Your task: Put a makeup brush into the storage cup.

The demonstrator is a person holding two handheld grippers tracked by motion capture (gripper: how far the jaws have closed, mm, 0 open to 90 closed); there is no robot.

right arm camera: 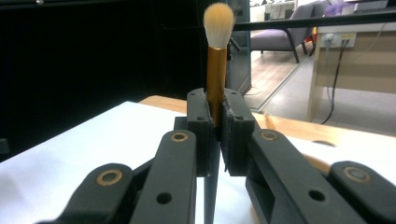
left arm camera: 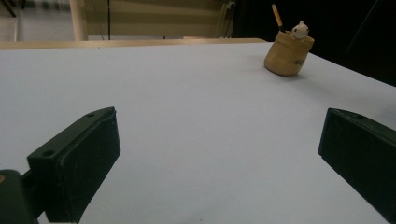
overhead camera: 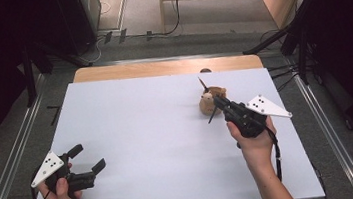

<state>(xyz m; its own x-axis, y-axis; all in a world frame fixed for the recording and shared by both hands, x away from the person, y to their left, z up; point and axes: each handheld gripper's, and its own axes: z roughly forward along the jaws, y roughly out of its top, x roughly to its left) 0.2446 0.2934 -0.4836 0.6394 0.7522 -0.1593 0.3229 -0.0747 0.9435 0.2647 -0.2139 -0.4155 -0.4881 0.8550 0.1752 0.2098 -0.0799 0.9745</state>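
Left gripper (overhead camera: 89,158): matte black body, blocky rectangular jaw pads, grey three-cornered plate with dark screw dots, black cable trailing. Right gripper (right arm camera: 215,116): same build, black linkage arms, brass-ringed pivots. Forearms bare, sleeveless.

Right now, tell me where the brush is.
The brush is clamped between the right gripper's jaws, bristles up. In the high view it sits at the table's far right, right beside the tan cup.
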